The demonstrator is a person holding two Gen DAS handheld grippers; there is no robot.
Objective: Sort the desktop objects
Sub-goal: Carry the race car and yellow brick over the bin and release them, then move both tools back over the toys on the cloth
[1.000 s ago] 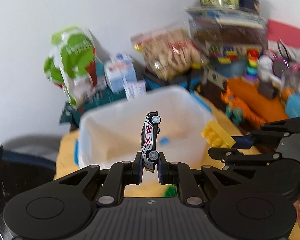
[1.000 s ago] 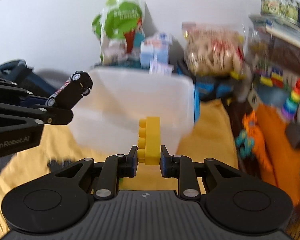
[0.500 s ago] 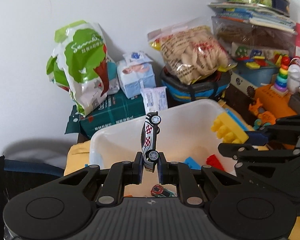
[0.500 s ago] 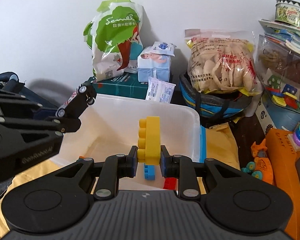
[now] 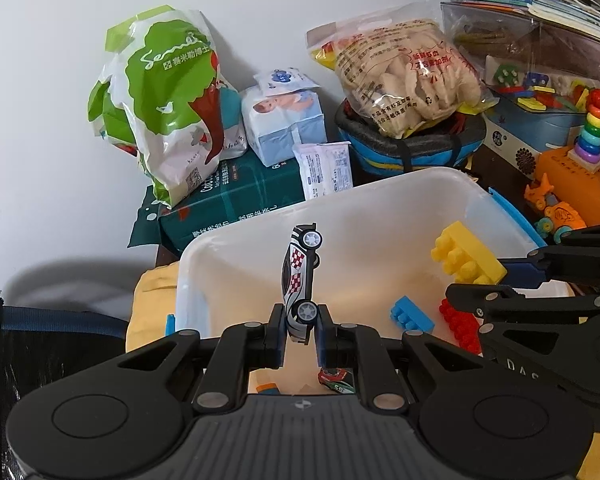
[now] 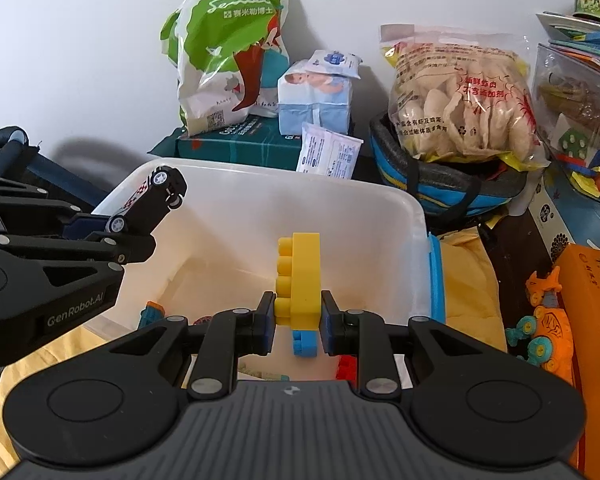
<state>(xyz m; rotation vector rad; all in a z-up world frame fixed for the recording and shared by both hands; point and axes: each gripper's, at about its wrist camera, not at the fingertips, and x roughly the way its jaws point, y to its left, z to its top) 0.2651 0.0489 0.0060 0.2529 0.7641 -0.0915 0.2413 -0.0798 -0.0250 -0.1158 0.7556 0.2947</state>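
White bin (image 5: 260, 240) | left tongs (image 5: 300, 334) grip toy car (image 5: 300, 276) nose-up | right tongs (image 6: 298, 318) grip yellow brick (image 6: 302, 276) upright

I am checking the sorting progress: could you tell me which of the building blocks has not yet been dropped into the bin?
The yellow block, clamped in the right gripper above the white bin. The blue block and red block already lie inside.

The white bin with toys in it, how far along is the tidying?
Partly done: the white bin already holds a blue brick and red brick. In hand above it: a toy car in the left gripper, a yellow brick in the right gripper. Neither is released yet.
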